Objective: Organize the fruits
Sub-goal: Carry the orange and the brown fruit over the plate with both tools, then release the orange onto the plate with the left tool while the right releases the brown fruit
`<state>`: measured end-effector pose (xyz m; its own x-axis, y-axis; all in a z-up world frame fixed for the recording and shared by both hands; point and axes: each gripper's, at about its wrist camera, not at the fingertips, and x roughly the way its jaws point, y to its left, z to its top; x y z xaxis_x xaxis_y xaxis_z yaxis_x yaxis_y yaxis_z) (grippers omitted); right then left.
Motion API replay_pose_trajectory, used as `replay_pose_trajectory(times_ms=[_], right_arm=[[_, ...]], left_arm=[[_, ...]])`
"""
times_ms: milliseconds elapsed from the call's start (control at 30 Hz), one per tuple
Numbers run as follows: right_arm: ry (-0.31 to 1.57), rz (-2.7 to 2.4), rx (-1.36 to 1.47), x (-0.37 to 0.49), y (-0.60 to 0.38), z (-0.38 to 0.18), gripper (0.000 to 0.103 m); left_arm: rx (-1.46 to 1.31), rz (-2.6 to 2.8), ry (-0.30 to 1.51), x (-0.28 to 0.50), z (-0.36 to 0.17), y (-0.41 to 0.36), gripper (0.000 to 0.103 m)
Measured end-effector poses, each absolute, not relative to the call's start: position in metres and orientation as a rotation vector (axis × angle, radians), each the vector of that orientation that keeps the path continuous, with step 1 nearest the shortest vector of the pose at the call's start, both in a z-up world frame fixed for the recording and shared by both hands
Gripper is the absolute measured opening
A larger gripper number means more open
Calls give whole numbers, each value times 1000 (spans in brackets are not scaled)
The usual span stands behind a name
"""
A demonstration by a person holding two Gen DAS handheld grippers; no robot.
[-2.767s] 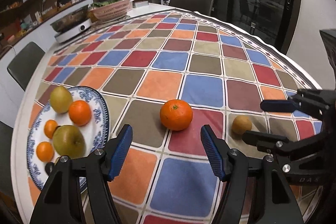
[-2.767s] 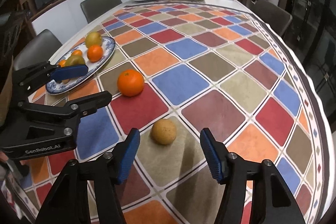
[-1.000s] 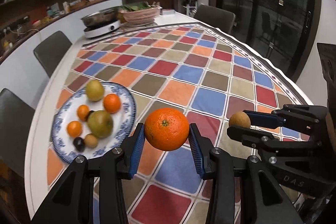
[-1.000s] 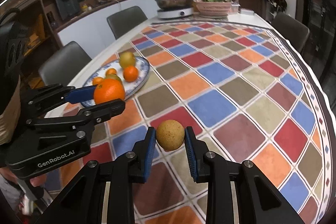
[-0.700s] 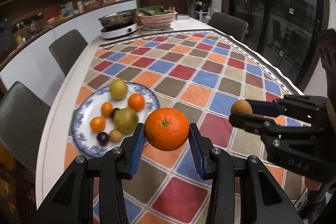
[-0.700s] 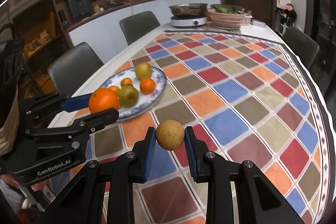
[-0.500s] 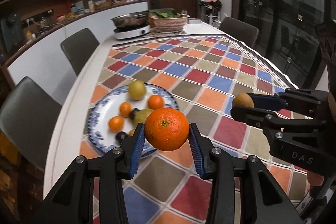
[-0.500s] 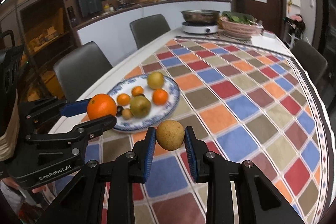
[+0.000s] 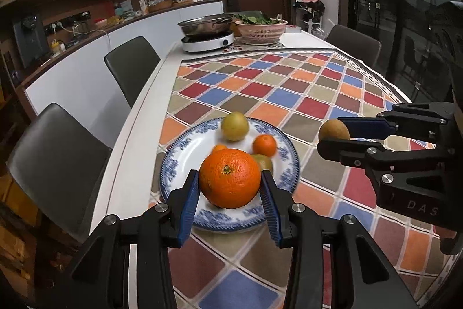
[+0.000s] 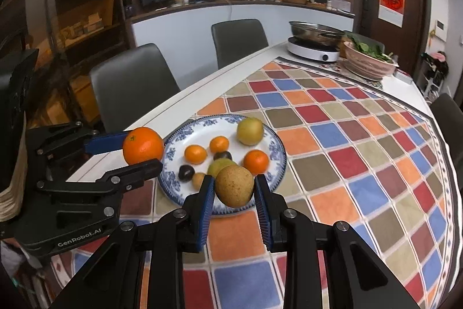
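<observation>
**Both fruits carried over to the plate**

Lifted off the tablecloth (image 10: 332, 201) since earlier, now held above the plate (image 10: 275, 146). Left gripper (image 9: 230, 190) clamped on orange (image 9: 230, 178) over plate's left rim; right gripper (image 10: 234, 190) clamped on brown fruit (image 10: 234, 186) over near rim.

**Both fruits lifted and carried to the plate**

I now hold the orange (image 9: 230, 178) off the tablecloth (image 9: 289, 100) in my left gripper (image 9: 230, 194) and the brown fruit (image 10: 234, 186) in my right gripper (image 10: 233, 200). Earlier both lay on the cloth between open jaws. Both now hang over the blue-patterned plate (image 10: 275, 146).
</observation>
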<state>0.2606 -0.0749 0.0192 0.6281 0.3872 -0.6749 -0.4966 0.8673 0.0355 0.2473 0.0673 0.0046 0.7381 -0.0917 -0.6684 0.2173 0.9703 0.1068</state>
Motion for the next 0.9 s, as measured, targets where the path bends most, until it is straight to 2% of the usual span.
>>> replay_pose_trajectory(times_ms=[900], right_arm=[[852,495,-220,368,-16,-34,29]], left_arm=[[160,-188,875,358,-57,114,42]])
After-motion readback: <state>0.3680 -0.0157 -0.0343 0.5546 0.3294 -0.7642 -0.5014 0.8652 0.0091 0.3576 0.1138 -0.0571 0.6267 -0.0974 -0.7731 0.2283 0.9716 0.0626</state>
